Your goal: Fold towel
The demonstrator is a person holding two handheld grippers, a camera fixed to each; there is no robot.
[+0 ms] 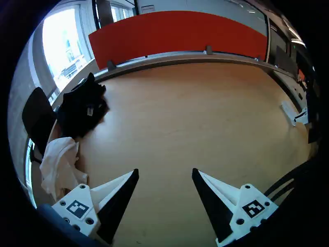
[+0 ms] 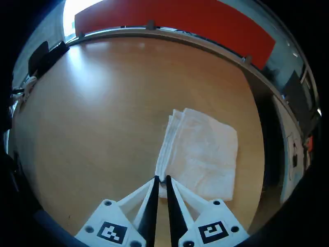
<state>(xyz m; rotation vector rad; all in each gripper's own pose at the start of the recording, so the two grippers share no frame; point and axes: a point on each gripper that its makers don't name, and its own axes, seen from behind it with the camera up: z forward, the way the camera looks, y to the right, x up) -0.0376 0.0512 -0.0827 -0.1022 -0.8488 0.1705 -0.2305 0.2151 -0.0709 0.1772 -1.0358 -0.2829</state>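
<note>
The right gripper (image 2: 161,180) is pinching the near left corner of the folded towel (image 2: 203,154), which is lying on the table (image 2: 94,123), stretching far and right from the fingers. The left gripper (image 1: 165,173) is hovering with fingers apart.

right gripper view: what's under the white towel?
The wooden table shows all round the towel, which lies flat on it. Stacked folded layers show along the towel's left edge. Anything directly beneath is covered, so it cannot be seen.
</note>
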